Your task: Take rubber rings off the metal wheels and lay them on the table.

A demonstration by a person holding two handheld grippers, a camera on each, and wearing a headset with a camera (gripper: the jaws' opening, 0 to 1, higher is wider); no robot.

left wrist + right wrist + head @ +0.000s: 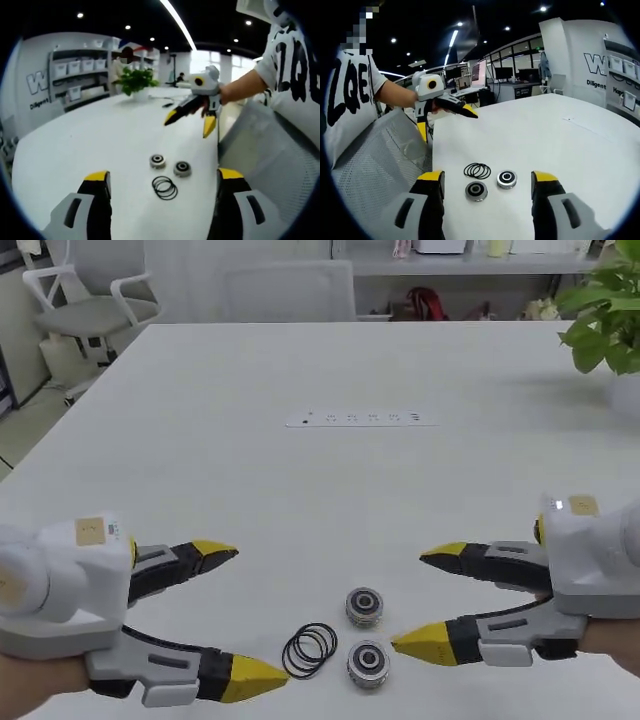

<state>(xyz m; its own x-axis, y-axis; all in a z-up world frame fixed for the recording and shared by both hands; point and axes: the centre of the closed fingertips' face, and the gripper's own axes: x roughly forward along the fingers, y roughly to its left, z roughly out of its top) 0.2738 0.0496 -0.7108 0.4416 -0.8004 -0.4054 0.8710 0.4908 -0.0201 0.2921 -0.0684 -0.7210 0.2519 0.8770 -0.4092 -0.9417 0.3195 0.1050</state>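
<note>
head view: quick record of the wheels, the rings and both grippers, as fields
wheels: two metal wheels on the table, close together but apart
rings: small pile of black rubber rings lying flat on the table, just left of the nearer wheel
left gripper: open, holding nothing, left of the rings
right gripper: open, holding nothing, right of the wheels
rings still on wheels: too small to tell

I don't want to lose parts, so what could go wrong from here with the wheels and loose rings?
The two small round metal wheels lie loose and close together, so the open right claw might knock one while pinching the other. The thin black rubber rings lie overlapped beside the nearer wheel; the open left claw could scatter them.
</note>
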